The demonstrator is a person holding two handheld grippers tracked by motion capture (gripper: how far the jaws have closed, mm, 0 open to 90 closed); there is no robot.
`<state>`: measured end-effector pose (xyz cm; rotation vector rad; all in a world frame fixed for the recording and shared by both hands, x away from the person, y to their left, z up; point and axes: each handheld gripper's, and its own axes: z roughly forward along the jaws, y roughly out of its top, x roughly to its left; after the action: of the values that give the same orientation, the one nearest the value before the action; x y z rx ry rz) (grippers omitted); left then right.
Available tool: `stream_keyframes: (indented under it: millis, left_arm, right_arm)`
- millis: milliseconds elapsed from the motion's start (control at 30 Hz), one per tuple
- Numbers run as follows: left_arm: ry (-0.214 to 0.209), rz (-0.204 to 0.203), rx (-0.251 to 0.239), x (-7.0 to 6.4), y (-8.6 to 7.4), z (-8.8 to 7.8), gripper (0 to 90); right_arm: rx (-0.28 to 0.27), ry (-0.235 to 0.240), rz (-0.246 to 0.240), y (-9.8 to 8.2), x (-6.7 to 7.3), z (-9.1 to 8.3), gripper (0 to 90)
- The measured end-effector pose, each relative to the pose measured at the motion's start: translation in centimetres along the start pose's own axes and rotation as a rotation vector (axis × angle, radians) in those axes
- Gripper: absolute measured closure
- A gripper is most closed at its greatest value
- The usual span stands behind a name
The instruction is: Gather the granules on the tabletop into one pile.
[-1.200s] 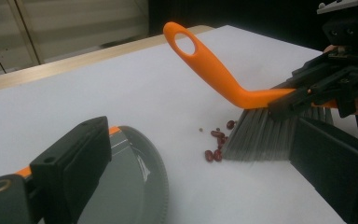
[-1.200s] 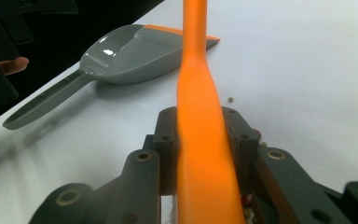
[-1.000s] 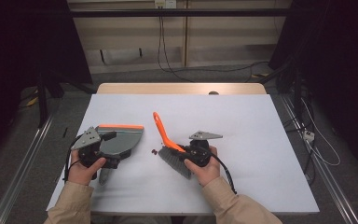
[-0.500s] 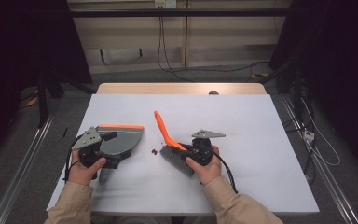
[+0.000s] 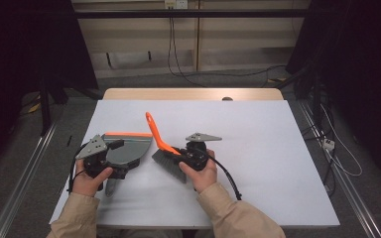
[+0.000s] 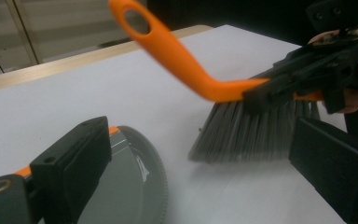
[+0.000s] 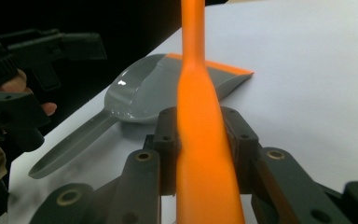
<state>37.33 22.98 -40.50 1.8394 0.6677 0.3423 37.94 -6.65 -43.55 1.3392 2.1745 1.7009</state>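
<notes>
From the high view, your right gripper (image 5: 178, 157) holds the hand brush (image 5: 164, 151) just right of the grey dustpan (image 5: 128, 148), whose orange-edged mouth faces away from you on the counter (image 5: 258, 129); your left gripper (image 5: 110, 163) sits at the pan's handle end, its hold too unclear to tell.

In the left gripper view, the bristles (image 6: 247, 133) touch the counter close beside the pan's rim (image 6: 161, 177); the pan looks empty.

In the right gripper view, the jaws are clamped on the orange handle (image 7: 204, 140), its long axis pointing up and away.

Nothing readable is showing anywhere right now: no lettering, labels, brand marks, numbers or signs are coming through on any surface in these views.
</notes>
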Motion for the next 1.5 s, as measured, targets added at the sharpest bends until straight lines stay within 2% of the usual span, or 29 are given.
stream_keyframes:
  millis: [67,133,167,200,233,400,800,1200,1300,1400,1500]
  left_arm:
    - [0.002,0.003,0.000,0.0,0.0,0.0,5.8]
    - [0.002,0.001,-0.005,0.0,0.0,0.0,5.8]
    - [0.003,0.002,-0.004,0.0,0.0,0.0,5.8]
    - [0.001,0.004,-0.003,0.0,0.0,0.0,5.8]
    - [0.001,0.004,-0.003,0.0,0.0,0.0,5.8]
    - [0.003,0.006,-0.003,0.0,0.0,0.0,5.8]
    - [0.004,0.010,0.001,-0.2,0.0,0.2,5.8]
    - [0.000,0.015,0.001,-0.3,0.1,0.2,5.8]
    - [0.000,0.017,-0.001,-0.3,0.1,0.1,5.8]
    - [-0.001,0.015,0.002,-0.3,0.1,0.2,5.8]
    - [-0.003,0.018,0.004,-0.3,0.0,0.3,5.8]
  right_arm:
    - [0.013,-0.003,0.024,-0.3,0.0,0.9,71.1]
    - [0.033,-0.025,0.032,-0.7,-0.3,1.6,71.1]
    - [0.029,-0.048,0.025,-0.8,-0.5,1.6,71.1]
    - [0.037,-0.051,0.043,-0.7,-0.8,1.6,71.1]
    - [0.038,-0.046,0.068,-0.6,-1.1,1.4,71.1]
    - [0.037,-0.095,0.036,-0.6,-1.8,0.4,71.1]
    - [0.001,-0.141,0.085,-1.4,-3.8,-2.6,70.8]
    - [0.001,-0.144,0.064,-1.6,-4.1,-3.9,70.9]
    - [0.003,-0.141,0.074,-1.6,-4.1,-4.0,70.9]
    - [-0.004,-0.110,0.094,-1.4,-4.2,-4.1,71.1]
    - [-0.011,-0.089,0.089,-1.1,-4.0,-4.2,71.1]
